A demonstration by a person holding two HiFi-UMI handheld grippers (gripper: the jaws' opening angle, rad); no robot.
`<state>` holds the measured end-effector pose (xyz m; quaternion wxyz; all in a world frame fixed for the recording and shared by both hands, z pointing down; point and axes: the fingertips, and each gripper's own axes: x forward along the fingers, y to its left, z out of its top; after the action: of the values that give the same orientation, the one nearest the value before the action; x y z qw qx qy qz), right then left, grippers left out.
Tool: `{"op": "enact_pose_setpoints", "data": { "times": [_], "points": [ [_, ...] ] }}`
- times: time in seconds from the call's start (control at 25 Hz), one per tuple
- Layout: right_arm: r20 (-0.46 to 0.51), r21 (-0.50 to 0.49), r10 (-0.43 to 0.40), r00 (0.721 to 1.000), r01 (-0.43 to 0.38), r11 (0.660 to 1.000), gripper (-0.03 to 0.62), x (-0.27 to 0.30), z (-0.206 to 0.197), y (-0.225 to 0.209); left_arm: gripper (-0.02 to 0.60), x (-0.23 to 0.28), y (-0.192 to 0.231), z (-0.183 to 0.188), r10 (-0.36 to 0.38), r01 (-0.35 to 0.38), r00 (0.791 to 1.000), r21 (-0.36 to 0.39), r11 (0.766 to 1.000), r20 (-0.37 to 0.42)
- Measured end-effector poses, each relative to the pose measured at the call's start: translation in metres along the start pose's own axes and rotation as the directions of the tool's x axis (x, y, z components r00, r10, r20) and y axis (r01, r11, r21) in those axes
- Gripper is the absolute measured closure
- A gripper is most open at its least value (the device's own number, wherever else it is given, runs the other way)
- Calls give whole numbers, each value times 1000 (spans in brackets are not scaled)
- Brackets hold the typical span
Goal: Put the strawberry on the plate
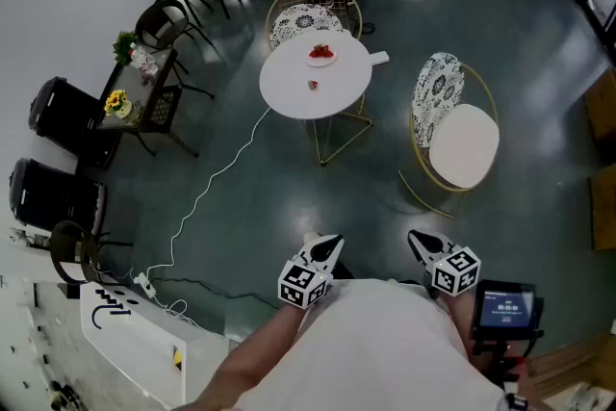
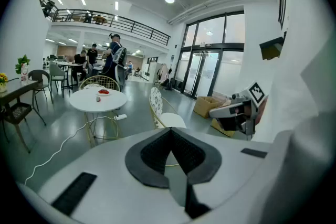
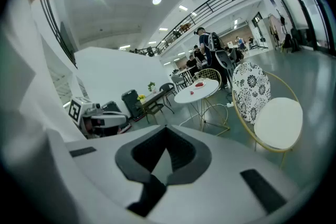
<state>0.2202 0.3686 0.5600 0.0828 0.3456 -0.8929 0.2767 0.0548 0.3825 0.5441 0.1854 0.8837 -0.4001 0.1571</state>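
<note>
Table (image 1: 289, 91): round and white, well ahead across open floor. Walk right up to it before reaching.
Chair (image 1: 463, 145): just right of the table, so approach on its left.
Left gripper (image 1: 330, 246): jaws fully together, empty, low by the body.
Right gripper (image 1: 420, 240): the same. It probably needs opening before the reach.
Plate (image 1: 321, 57): at the table's far side, with red fruit on it.
Strawberry (image 1: 312, 85): loose on the table, near the plate but apart from it. Likely soft, so pinch it gently.
</note>
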Motion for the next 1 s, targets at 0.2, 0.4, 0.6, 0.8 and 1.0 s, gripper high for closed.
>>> {"op": "enact_pose_setpoints", "data": {
  "times": [0.2, 0.4, 0.6, 0.8, 1.0],
  "points": [
    [26, -1, -1, 1000, 1, 1000, 589, -31, -22, 28, 578, -21, -37, -38, 4, -4, 999, -12, 1000, -42],
    [63, 23, -44, 997, 42, 999, 589, -47, -28, 71, 578, -62, -50, -47, -26, 25, 999, -14, 1000, -47],
    [76, 67, -87, 993, 82, 994, 589, -35, -43, 97, 578, -90, -32, -61, -35, 35, 998, 10, 999, -55],
    [51, 61, -87, 995, 84, 995, 589, -35, -64, 131, 578, -121, -31, -78, -51, 51, 997, 4, 999, -60],
    [37, 8, -87, 996, 87, 996, 589, -36, -65, 154, 578, -138, -35, -76, -72, 72, 997, -5, 997, -19]
  ]
}}
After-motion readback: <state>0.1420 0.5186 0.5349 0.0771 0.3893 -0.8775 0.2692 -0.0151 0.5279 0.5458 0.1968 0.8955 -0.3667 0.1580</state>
